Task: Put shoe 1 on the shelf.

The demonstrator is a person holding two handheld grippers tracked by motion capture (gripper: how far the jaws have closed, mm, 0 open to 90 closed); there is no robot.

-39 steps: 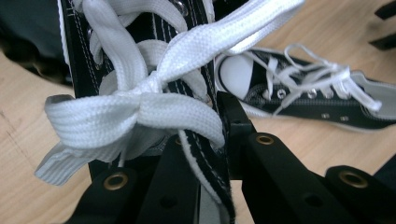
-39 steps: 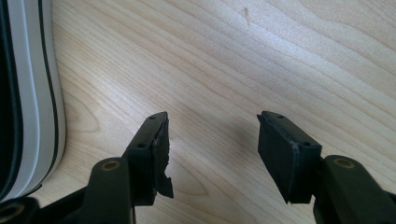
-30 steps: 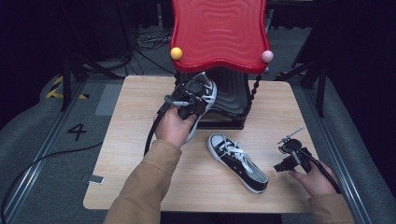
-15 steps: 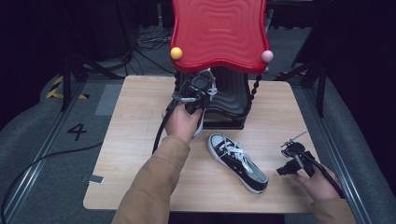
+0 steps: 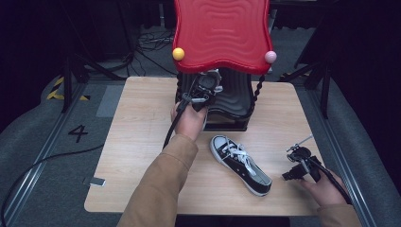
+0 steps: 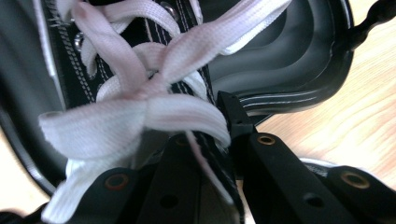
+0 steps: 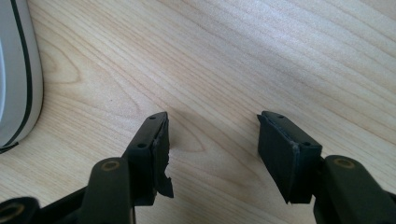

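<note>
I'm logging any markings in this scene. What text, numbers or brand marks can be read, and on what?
"4": on the grey floor left of the table.
The shoe on the table and the shoe in the left gripper bear no legible brand or label.

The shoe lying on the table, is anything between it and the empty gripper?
Nothing visible is. The right gripper rests open on bare table, just right of the black sneaker. The high view shows bare wood between them. The left gripper is busy holding the other sneaker.

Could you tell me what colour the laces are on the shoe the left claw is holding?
White laces, clearest in the left gripper view.
</note>
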